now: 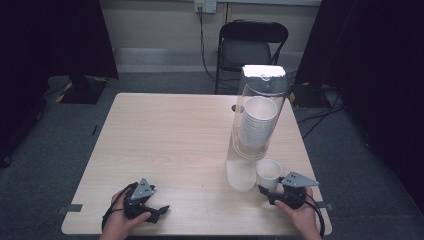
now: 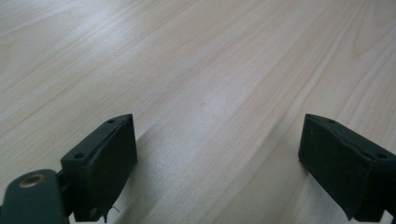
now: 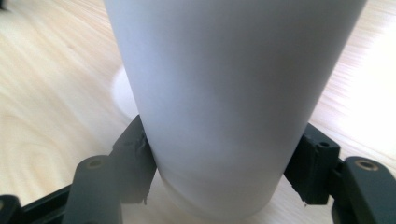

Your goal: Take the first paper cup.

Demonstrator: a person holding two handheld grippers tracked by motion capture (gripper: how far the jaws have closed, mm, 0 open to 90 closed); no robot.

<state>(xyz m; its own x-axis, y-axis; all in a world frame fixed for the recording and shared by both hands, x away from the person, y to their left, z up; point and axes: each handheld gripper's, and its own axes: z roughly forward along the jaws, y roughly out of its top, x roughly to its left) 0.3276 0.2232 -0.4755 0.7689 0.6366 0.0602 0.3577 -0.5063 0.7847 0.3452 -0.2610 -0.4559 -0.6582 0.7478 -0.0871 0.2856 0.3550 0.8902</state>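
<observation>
A person seated at a pale wooden desk (image 1: 165, 140) works two hand-held grippers. The right gripper (image 1: 270, 192) has a single white paper cup (image 1: 268, 173) between its fingers (image 3: 133, 161); in the right gripper view one finger presses each side of the cup's lower wall, and the cup stands upright, its base on or just above the desk. Just beyond the cup and to the fingers' left rises a tall clear dispenser (image 1: 256, 125), a stack of white cups (image 1: 256, 122) inside it and a white cap on top. The left gripper (image 1: 162, 210) rests well apart from all this at the near edge, its fingers (image 2: 105, 156) spread wide over bare wood, gripping nothing.

The step in hand appears to be the handling of one cup drawn from the dispenser, with the grasp already made. The next move likely calls for a steady lift with gentle pressure, since thin paper walls would buckle under a hard squeeze, and for keeping the cup clear of the dispenser's foot, which stands very close by.
</observation>
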